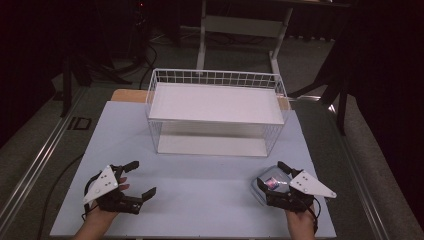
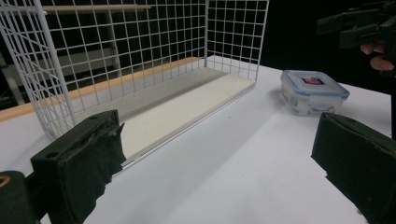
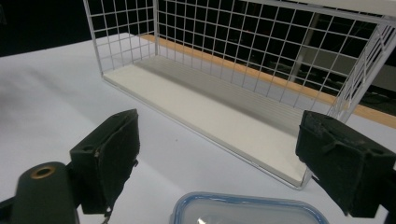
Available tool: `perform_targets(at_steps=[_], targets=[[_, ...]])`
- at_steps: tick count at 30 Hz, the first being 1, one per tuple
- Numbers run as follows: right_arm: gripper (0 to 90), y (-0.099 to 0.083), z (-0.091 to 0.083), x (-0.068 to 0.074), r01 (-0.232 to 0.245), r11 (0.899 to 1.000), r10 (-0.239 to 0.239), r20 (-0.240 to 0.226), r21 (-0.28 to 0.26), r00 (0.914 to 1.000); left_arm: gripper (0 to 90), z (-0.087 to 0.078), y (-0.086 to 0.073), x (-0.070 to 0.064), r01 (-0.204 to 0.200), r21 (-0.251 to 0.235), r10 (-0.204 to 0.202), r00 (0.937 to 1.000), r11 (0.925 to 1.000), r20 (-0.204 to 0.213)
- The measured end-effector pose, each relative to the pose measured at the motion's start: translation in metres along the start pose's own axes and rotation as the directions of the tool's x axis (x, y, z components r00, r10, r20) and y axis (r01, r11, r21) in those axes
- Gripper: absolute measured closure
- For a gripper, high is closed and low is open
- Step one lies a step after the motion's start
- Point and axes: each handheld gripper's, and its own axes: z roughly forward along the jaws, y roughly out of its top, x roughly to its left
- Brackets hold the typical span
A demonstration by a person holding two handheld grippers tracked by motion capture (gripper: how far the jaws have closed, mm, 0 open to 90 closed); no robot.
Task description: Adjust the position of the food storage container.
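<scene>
Your right gripper point(image 1: 275, 181) hovers over the lidded container point(image 3: 243, 210) at about five o'clock on the table point(image 1: 200, 190), jaws spread wide and holding nothing. Close off-centre and the smooth lid could slip or skid sideways. Your left gripper point(image 1: 136, 179), at seven o'clock, is also wide open and empty. Carry too high toward twelve o'clock and you could clip the wire shelf rack point(image 1: 216, 112).

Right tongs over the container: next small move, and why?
Probably lower the right tongs and close on the container. Their jaws stand open, the lidded box sits just under them on the table, and the wire shelf ahead has free room.
</scene>
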Motion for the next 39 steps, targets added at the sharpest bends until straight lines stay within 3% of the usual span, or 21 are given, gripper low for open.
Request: perform_targets(at_steps=[5, 6, 10, 11, 16, 21, 29, 35, 39], targets=[[13.5, 0.002, 0.001, 0.005, 0.013, 1.000, -0.013, -0.021, 0.007, 0.9997, 2.7, 0.000, 0.000, 0.000, 0.003, -0.008, -0.003, 1.0000, 1.0000, -0.007], [13.2, 0.006, -0.002, 0.009, 0.010, 1.000, -0.011, -0.042, -0.012, 0.9990, 2.7, 0.000, 0.001, 0.000, 0.000, -0.012, 0.000, 0.9999, 0.9999, -0.011], [13.2, 0.012, -0.006, 0.015, 0.026, 0.999, -0.028, -0.053, -0.030, 0.9982, 2.7, -0.001, 0.001, -0.002, -0.010, -0.022, 0.009, 0.9999, 0.9997, -0.007], [13.2, 0.017, -0.007, 0.018, 0.013, 0.999, -0.017, -0.092, -0.040, 0.9956, 2.8, -0.001, 0.002, -0.002, -0.011, -0.025, 0.011, 0.9999, 0.9996, -0.007], [13.2, 0.028, -0.009, 0.026, 0.014, 0.998, -0.022, -0.132, -0.066, 0.9909, 2.7, -0.002, 0.002, -0.001, -0.010, -0.028, 0.010, 0.9999, 0.9996, -0.007], [13.3, 0.038, -0.007, 0.029, 0.014, 0.997, -0.025, -0.147, -0.076, 0.9888, 2.8, -0.003, 0.002, -0.001, -0.004, -0.037, 0.004, 1.0000, 0.9993, -0.008], [13.5, 0.053, -0.004, 0.023, 0.038, 0.998, -0.046, -0.153, -0.056, 0.9872, 2.8, -0.002, 0.002, -0.001, -0.008, -0.034, 0.008, 0.9999, 0.9994, -0.008], [13.5, 0.063, 0.003, 0.009, -0.004, 0.997, -0.007, -0.147, -0.075, 0.9890, 2.7, -0.003, 0.002, -0.002, -0.007, -0.038, 0.007, 1.0000, 0.9993, -0.006], [13.5, 0.066, 0.006, 0.000, 0.002, 0.997, -0.012, -0.137, -0.073, 0.9905, 2.8, -0.003, 0.002, -0.001, 0.002, -0.040, -0.003, 1.0000, 0.9992, -0.006]])
